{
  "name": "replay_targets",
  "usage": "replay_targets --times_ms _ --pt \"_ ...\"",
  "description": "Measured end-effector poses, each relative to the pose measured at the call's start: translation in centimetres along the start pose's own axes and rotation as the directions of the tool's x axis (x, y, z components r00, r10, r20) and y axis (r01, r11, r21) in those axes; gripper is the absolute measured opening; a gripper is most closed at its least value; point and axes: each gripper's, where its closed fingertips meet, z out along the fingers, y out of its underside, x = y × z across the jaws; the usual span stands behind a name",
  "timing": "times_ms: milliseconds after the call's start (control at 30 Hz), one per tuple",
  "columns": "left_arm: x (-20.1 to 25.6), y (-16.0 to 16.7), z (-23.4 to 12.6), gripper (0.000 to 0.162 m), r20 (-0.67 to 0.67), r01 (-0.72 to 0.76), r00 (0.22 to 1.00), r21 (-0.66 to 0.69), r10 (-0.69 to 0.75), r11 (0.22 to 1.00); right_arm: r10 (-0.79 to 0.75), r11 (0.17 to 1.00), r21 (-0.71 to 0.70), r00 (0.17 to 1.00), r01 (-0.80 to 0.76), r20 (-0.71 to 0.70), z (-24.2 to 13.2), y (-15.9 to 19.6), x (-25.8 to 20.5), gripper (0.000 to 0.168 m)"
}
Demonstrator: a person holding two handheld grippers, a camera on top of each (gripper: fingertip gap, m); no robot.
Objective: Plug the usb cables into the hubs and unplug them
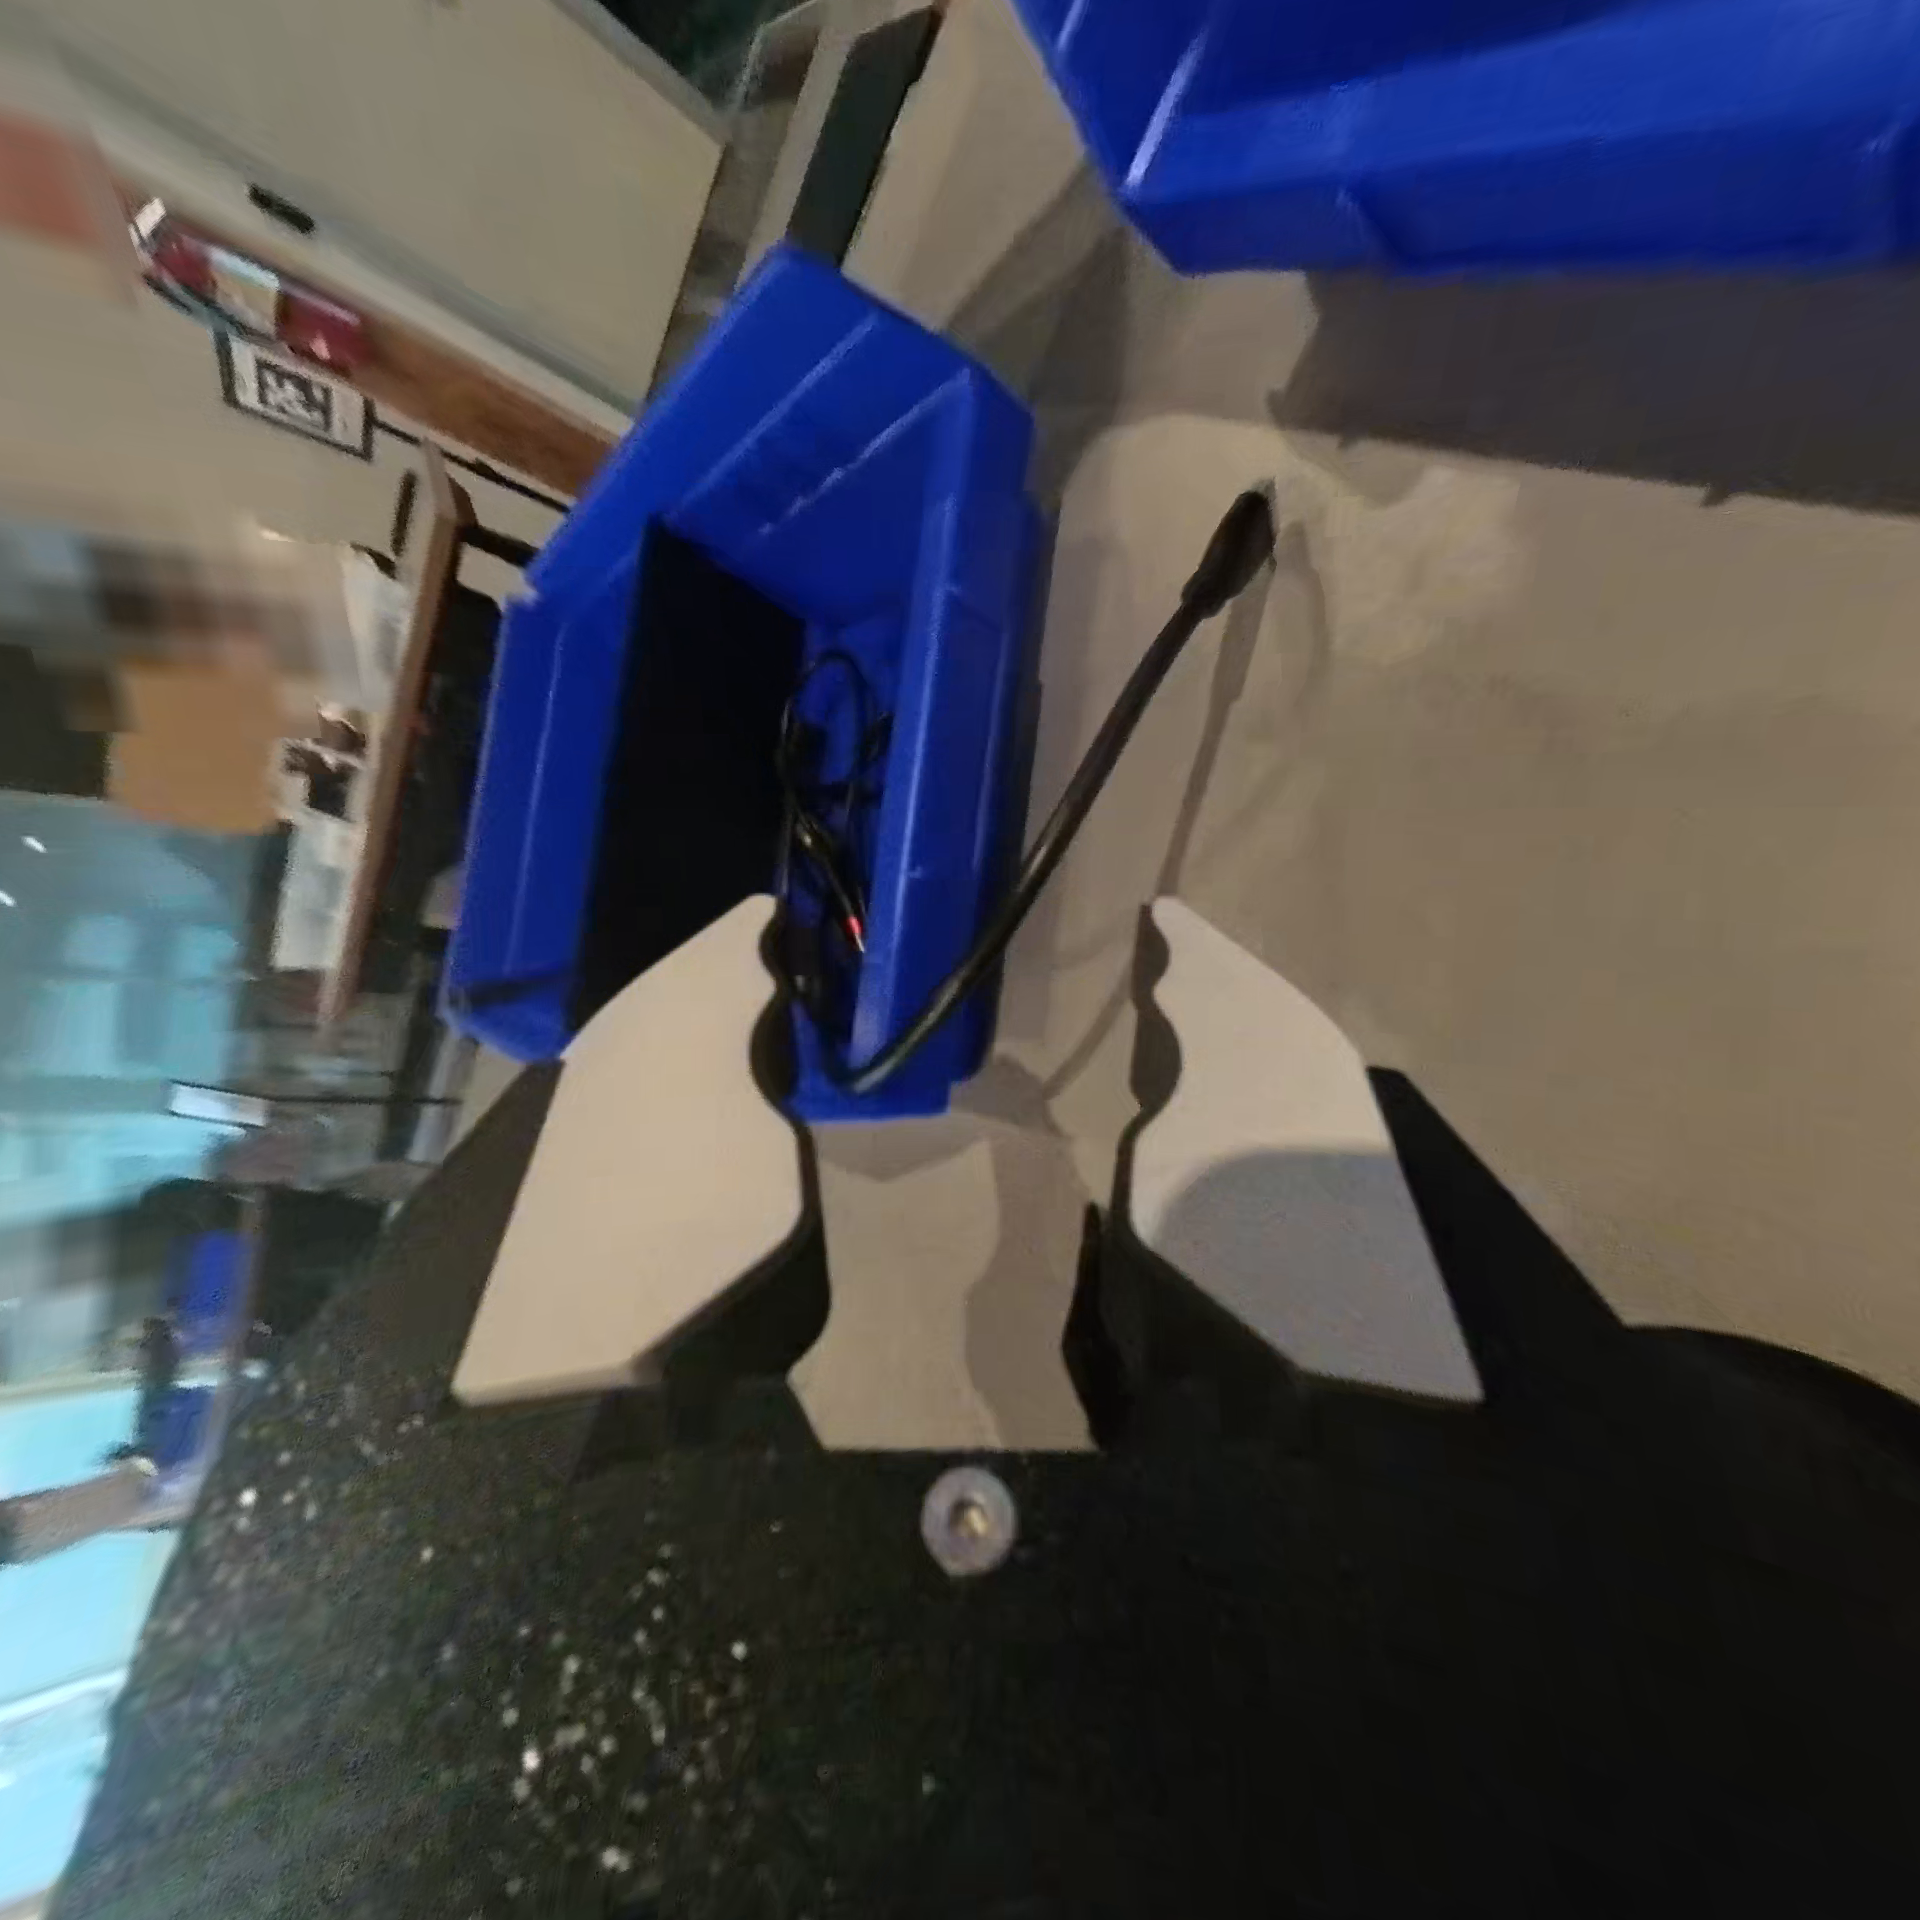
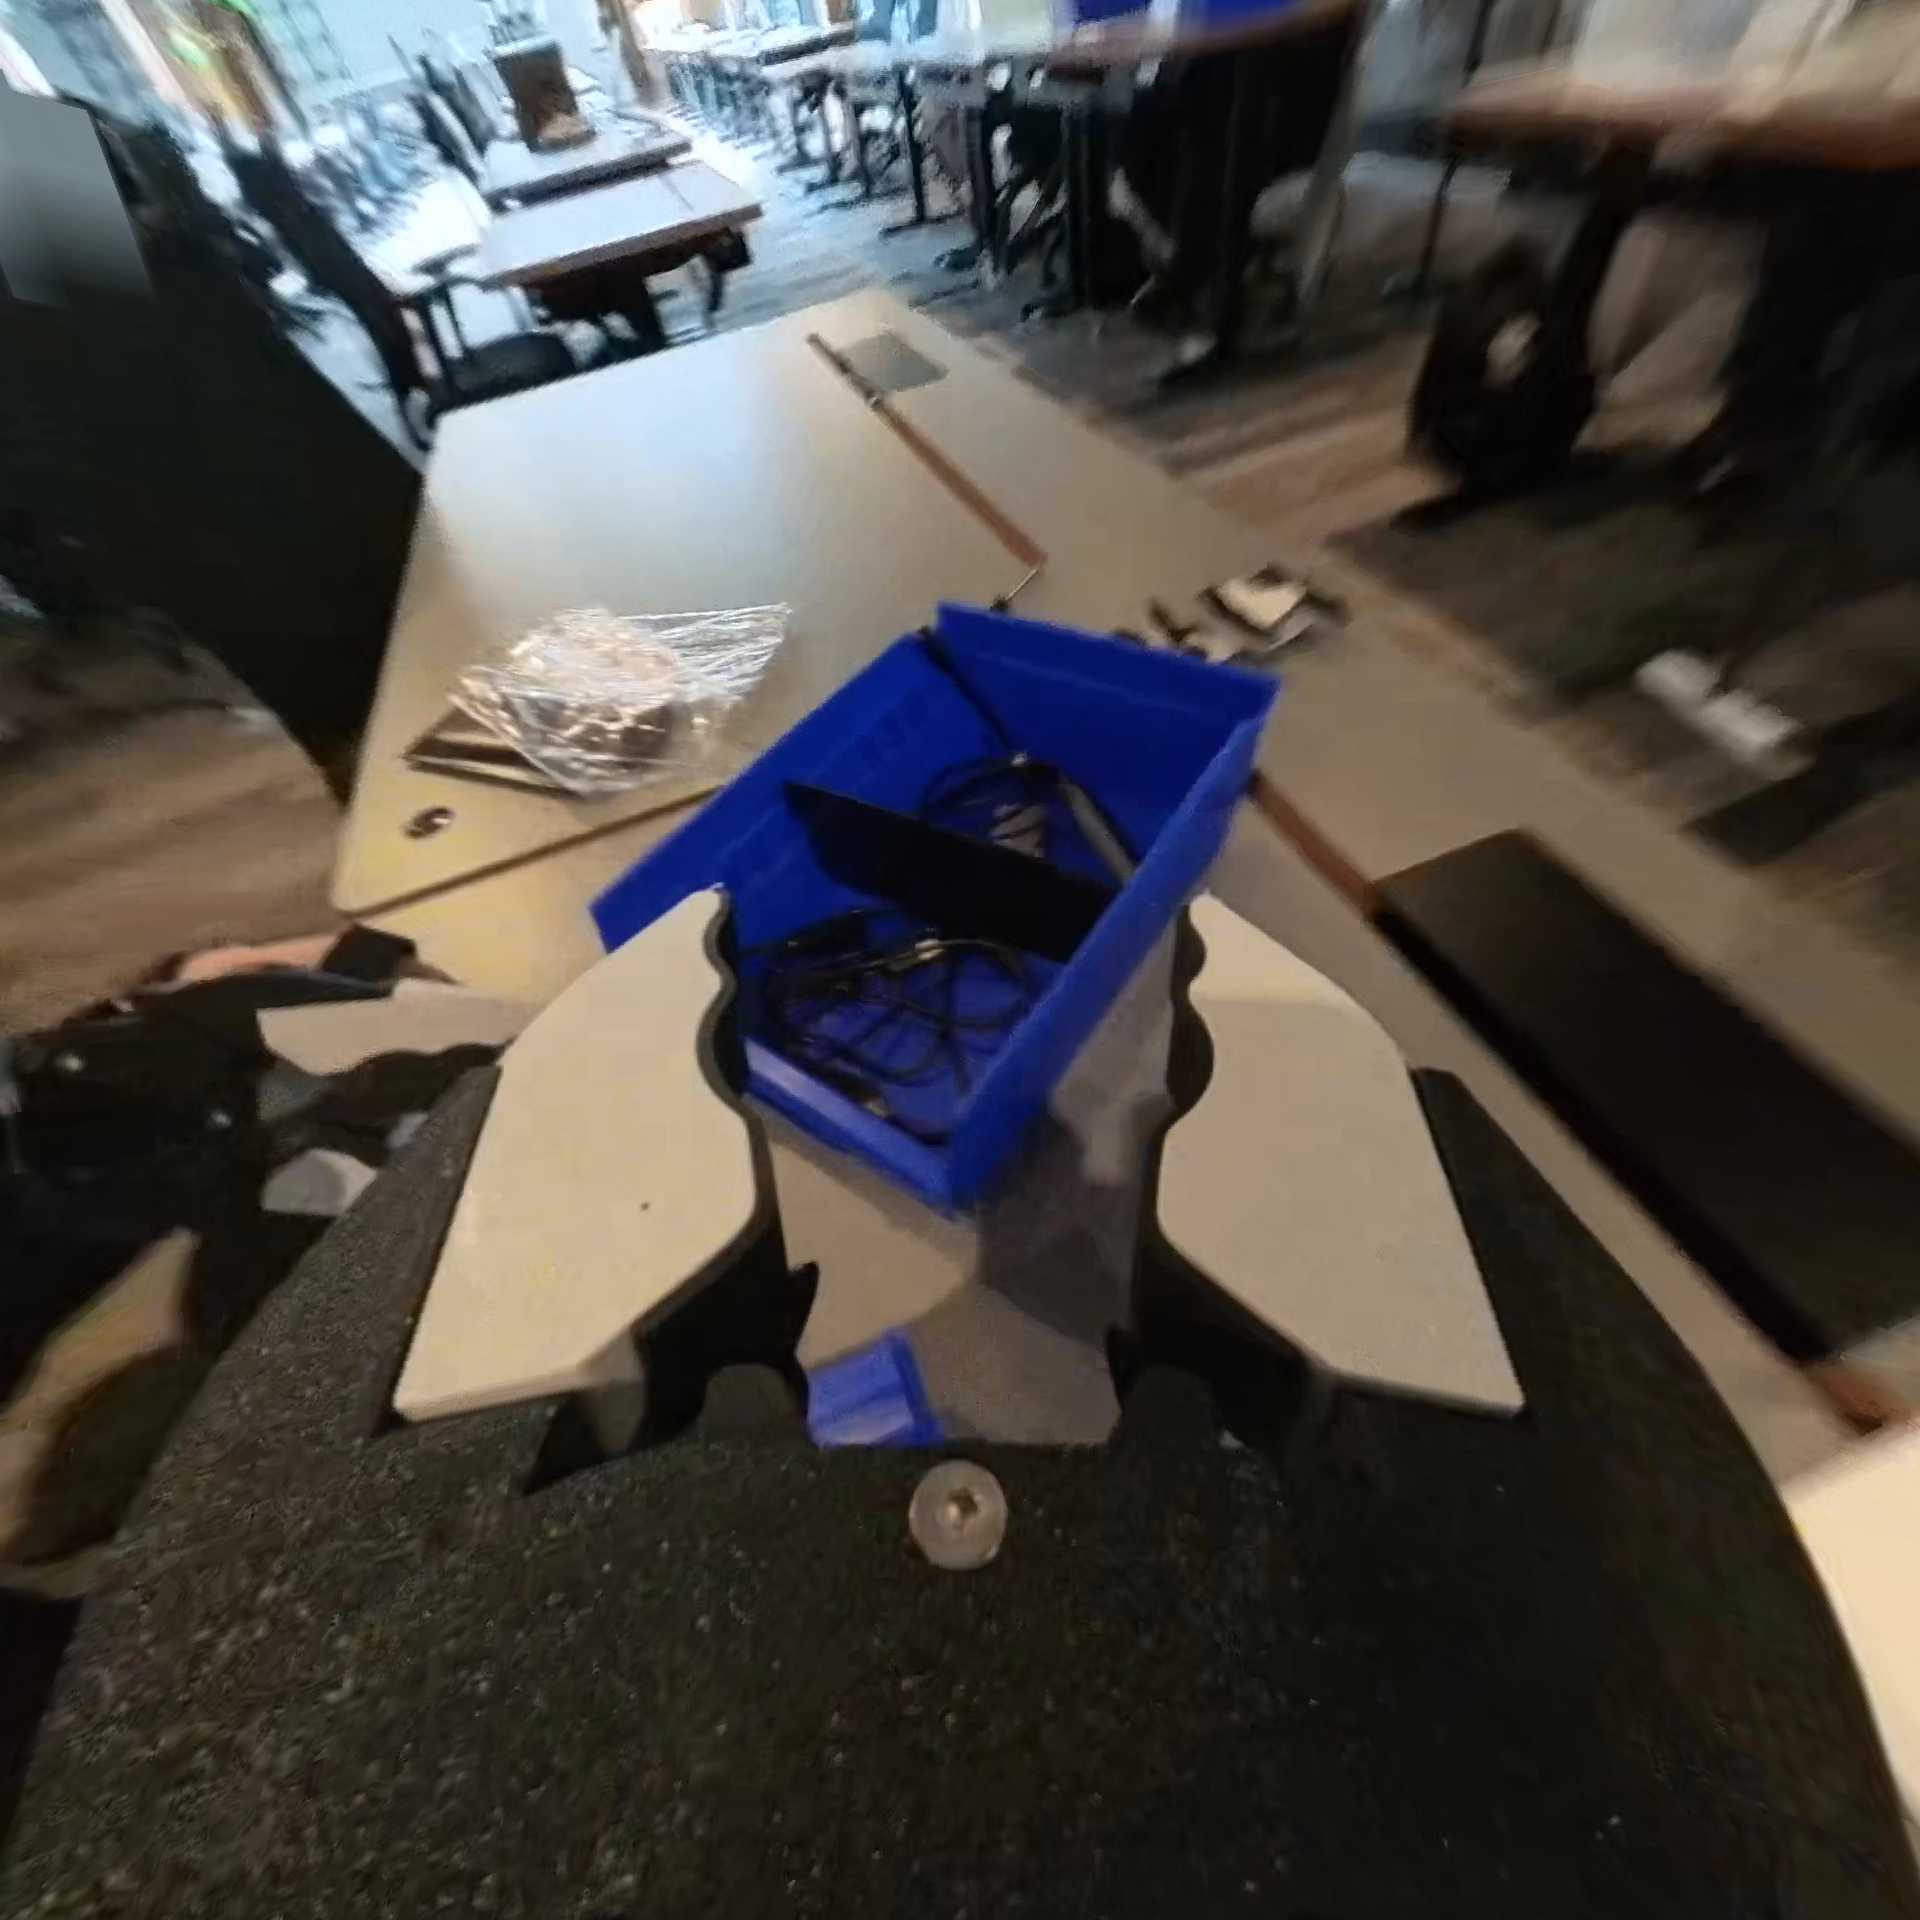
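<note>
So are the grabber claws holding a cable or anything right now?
No. Both the left gripper and the right gripper are open with nothing between their fingers. The black cables lie in the blue bin.

The left gripper (image 1: 961, 925) stands open at frame centre; beyond it, a blue bin (image 1: 935, 665) (thin cables inside) with a black cable (image 1: 1101, 769) hanging over its rim.

Dim indoor light, motion blur, warped edges

Both wrist views close, sharing blue bin (image 1: 748, 665).
</note>
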Motion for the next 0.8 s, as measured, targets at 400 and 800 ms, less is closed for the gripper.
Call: replay_targets --times_ms 400,800 --pt "-2.9 -1.8 1.8 0.005 0.107 -0.079 0.990 -0.088 0.089 0.993 -0.208 0.868 0.312 0.854 0.386 -0.478 -21.3 -2.2 -2.8 0.087" --pt "-6.3 -0.5 5.1 0.005 0.039 0.083 0.997 -0.480 -0.073 0.873 -0.145 0.807 0.336 0.714 0.486 -0.685 -30.0 -0.2 -0.8 0.051"
